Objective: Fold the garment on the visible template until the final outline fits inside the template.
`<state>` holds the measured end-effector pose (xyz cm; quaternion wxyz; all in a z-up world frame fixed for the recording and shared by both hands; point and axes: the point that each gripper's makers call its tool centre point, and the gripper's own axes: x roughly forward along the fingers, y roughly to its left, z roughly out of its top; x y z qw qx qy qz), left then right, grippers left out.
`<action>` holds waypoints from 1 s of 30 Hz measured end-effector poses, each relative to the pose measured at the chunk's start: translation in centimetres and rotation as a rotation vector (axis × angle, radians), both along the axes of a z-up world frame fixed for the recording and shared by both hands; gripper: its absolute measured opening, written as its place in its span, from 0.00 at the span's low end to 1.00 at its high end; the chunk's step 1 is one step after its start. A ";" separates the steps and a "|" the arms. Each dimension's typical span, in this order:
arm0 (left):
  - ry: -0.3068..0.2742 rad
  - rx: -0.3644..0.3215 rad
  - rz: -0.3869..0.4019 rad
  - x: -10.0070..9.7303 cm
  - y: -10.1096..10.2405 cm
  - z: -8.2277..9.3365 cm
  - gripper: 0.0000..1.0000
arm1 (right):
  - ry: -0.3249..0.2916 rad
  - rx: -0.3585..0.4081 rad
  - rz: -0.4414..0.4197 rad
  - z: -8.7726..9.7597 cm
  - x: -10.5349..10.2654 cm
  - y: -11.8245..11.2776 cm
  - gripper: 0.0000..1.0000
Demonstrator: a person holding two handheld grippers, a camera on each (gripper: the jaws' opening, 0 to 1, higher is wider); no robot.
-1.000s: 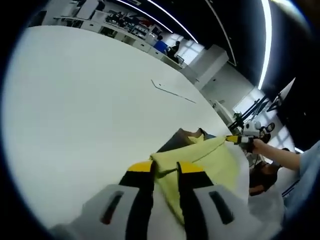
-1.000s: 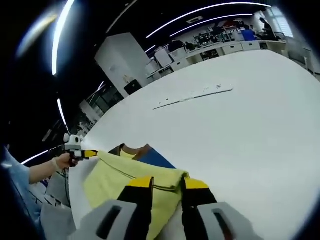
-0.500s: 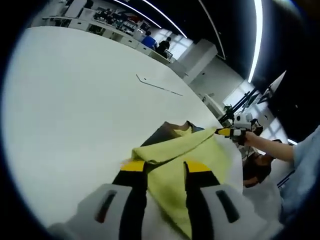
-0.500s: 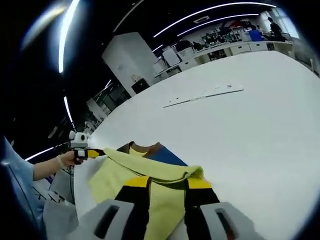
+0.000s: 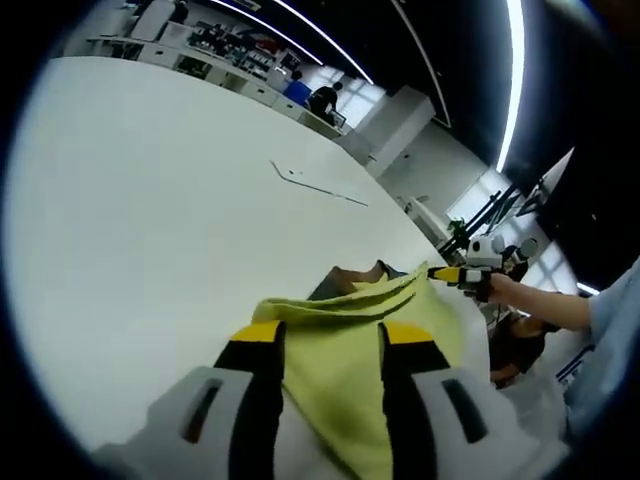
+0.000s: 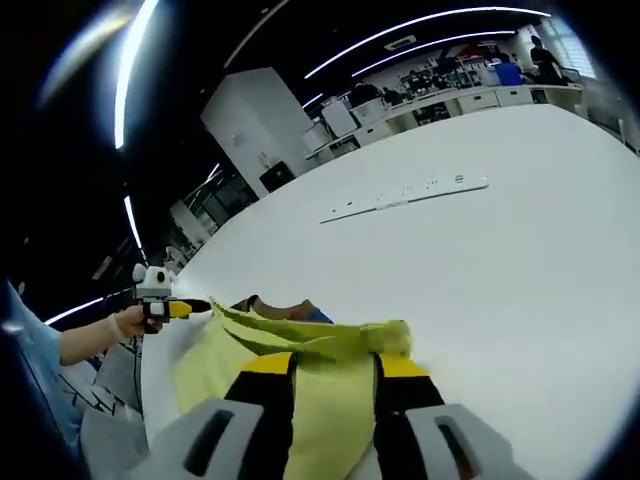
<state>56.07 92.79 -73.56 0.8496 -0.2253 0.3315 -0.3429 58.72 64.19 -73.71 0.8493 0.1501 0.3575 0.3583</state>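
Your left gripper (image 5: 330, 345) pinches the pale yellow fabric garment (image 5: 365, 345), and your right gripper (image 6: 330, 365) clamps its other corner. The raised edge has bunched and sagged lower over the white table (image 5: 150, 220) than a moment ago.

White table (image 5: 150, 200) (far desks (image 6: 470, 95), ceiling lights (image 6: 400, 25)).

Your left gripper (image 5: 330, 345) has its jaws closed on the near edge of the yellow garment (image 5: 370, 345), which is lifted off the white table (image 5: 150, 220). Off to the right, your right gripper (image 5: 452, 274) pinches the garment's far corner. A darker cloth (image 5: 345, 280) shows just behind the yellow fold.
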 end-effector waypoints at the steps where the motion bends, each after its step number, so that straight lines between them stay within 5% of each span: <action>1: 0.000 0.001 0.000 0.0 0.0 0.0 0.35 | 0.000 0.001 0.000 0.0 0.1 0.0 0.27; 16: -0.023 0.022 -0.017 -0.7 0.2 0.9 0.43 | -0.035 -0.029 0.022 0.7 -0.8 -0.1 0.37; 30: -0.066 0.066 -0.083 -5.2 0.6 2.7 0.46 | -0.070 -0.025 0.009 2.8 -4.5 -1.5 0.38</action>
